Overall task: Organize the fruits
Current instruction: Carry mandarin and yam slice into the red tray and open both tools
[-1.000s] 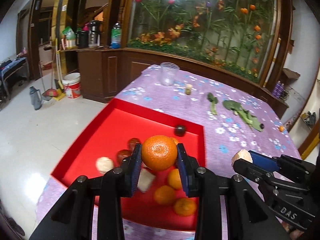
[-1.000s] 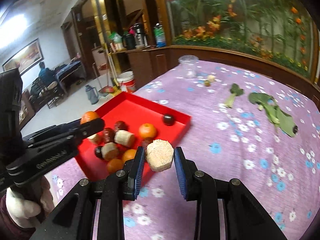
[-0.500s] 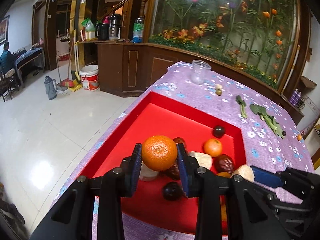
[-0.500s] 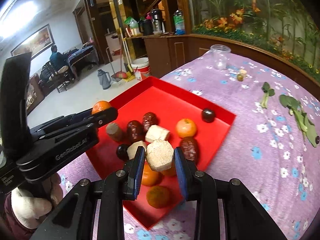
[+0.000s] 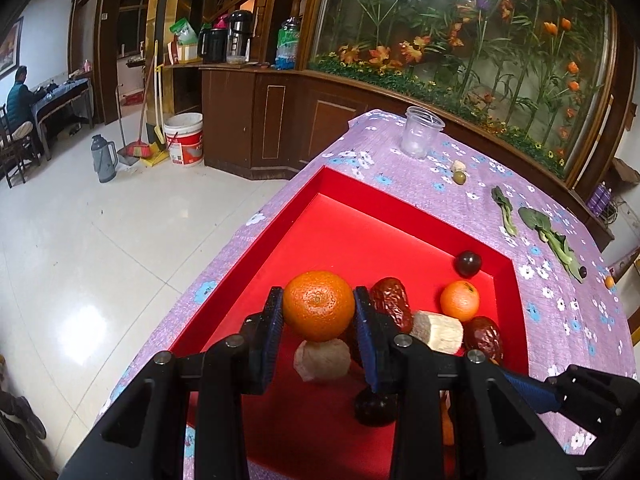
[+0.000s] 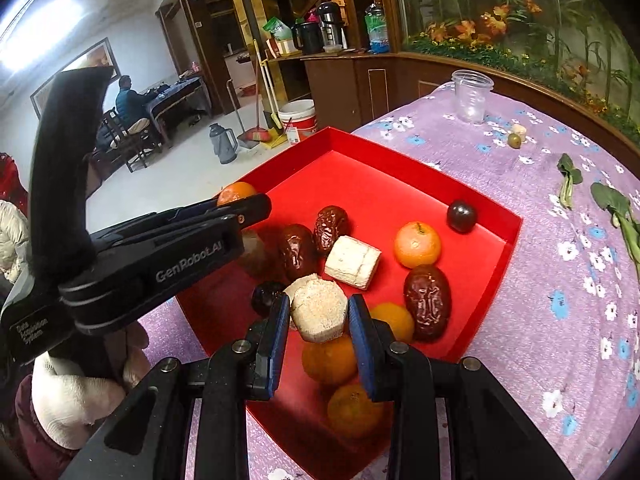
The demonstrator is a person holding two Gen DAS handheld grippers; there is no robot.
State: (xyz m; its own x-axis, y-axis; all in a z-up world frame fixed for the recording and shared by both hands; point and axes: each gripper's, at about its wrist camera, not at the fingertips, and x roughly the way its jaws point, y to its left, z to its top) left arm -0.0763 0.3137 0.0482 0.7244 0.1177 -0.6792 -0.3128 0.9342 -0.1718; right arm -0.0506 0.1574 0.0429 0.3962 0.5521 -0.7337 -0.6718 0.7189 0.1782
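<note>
The left claw [image 5: 318, 314] is clenching a firm, roundish orange [image 5: 319, 305] across its middle, while the right claw [image 6: 319, 322] is gripping a light, crumbly-looking beige chunk [image 6: 319, 309] by its sides.

My left gripper [image 6: 244, 210] is black plastic, with "GenRobot.AI" in grey lettering. My right gripper [image 6: 319, 316] has blue pads and silver screws. I wear a white glove [image 6: 68, 396] and maroon sleeve [image 6: 36, 436].
</note>
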